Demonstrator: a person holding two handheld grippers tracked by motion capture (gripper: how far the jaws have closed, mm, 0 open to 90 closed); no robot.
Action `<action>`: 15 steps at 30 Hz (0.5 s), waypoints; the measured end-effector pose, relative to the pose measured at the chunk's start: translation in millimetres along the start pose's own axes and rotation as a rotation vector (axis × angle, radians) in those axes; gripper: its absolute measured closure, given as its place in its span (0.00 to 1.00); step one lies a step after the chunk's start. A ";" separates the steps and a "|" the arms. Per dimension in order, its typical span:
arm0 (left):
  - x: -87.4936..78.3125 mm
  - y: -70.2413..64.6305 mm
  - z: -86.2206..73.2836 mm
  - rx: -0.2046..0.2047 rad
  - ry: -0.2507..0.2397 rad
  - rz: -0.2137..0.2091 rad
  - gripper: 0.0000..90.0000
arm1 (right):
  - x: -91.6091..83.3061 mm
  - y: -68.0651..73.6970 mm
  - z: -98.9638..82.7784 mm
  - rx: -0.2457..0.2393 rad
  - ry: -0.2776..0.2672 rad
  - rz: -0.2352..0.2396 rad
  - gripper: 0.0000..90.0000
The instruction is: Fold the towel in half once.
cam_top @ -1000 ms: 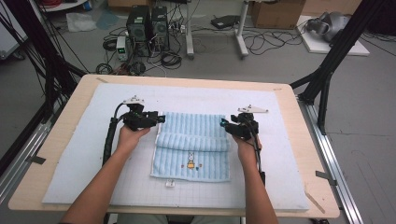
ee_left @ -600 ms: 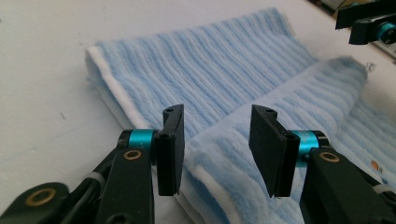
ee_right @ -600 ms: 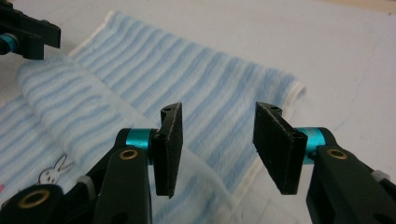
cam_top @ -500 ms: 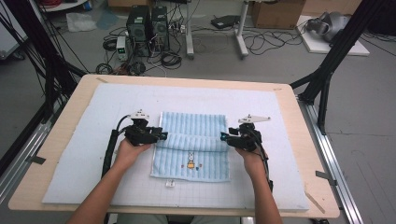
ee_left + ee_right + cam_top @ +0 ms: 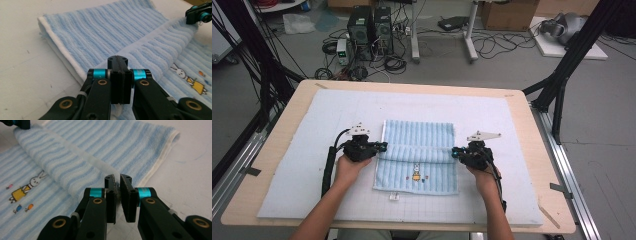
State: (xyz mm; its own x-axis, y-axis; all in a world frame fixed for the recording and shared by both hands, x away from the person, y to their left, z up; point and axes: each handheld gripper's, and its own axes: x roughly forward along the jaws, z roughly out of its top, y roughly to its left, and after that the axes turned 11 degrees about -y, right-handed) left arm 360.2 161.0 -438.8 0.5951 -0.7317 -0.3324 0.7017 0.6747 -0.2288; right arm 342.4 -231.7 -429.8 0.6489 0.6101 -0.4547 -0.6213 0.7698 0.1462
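The left gripper (image 5: pixel 117 72) has its two black jaws pressed together on the folded edge of the towel (image 5: pixel 140 40), and the fabric rises in a thick ridge just beyond the jaw tips. In the high view this left gripper (image 5: pixel 381 146) sits at the left side of the towel (image 5: pixel 419 150), held by the left hand (image 5: pixel 348 167), with a grey plate (image 5: pixel 359 129) on top of it. The right gripper (image 5: pixel 117 195) has its jaws nearly together, with a narrow gap between them; a bit of white cloth seems to sit in that gap, but whether it is pinched cannot be told. In the high view the right gripper (image 5: pixel 455 152) is at the right side of the towel, held by the right hand (image 5: pixel 484 177). Between the two grippers a fold runs across the towel from side to side. The towel is light blue with stripes and a white border, and it lies near the middle of a white mat (image 5: pixel 302 150) on the wooden table (image 5: pixel 542 150). On the near part of the towel there is a small rabbit picture (image 5: pixel 27 186). Beyond the table, on the floor, stand computer boxes (image 5: pixel 369 25) with many cables (image 5: pixel 497 45).
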 end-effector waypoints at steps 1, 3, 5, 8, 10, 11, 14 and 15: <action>-2.7 -2.3 -1.7 -0.001 -0.006 -0.006 0.99 | -2.1 1.6 -1.5 -0.003 -0.010 0.006 0.93; -6.4 -4.8 -4.4 -0.002 -0.012 -0.017 0.99 | -7.0 6.1 -6.5 -0.013 -0.022 0.013 0.92; -11.8 -7.6 -7.4 -0.009 -0.026 -0.030 0.99 | -11.6 8.7 -10.8 -0.020 -0.037 0.019 0.92; -19.3 -12.5 -11.3 -0.006 -0.037 -0.046 0.99 | -20.3 14.0 -17.4 -0.018 -0.065 0.031 0.92; -24.2 -14.9 -13.9 -0.002 -0.042 -0.049 0.99 | -25.4 18.3 -22.0 -0.029 -0.077 0.041 0.92; -27.4 -16.1 -16.3 -0.005 -0.048 -0.054 0.99 | -27.2 20.2 -23.6 -0.030 -0.079 0.043 0.92; -33.6 -18.3 -21.9 -0.019 -0.056 -0.062 0.99 | -33.5 26.5 -29.8 -0.042 -0.093 0.055 0.92; -35.8 -19.2 -23.9 -0.023 -0.056 -0.068 0.99 | -34.8 27.4 -31.1 -0.043 -0.098 0.057 0.92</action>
State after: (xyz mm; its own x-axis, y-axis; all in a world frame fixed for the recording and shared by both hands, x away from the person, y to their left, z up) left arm 316.1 176.5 -444.4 0.5680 -0.7795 -0.2641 0.7321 0.6251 -0.2706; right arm 289.1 -237.7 -437.3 0.6508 0.6693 -0.3584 -0.6752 0.7261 0.1300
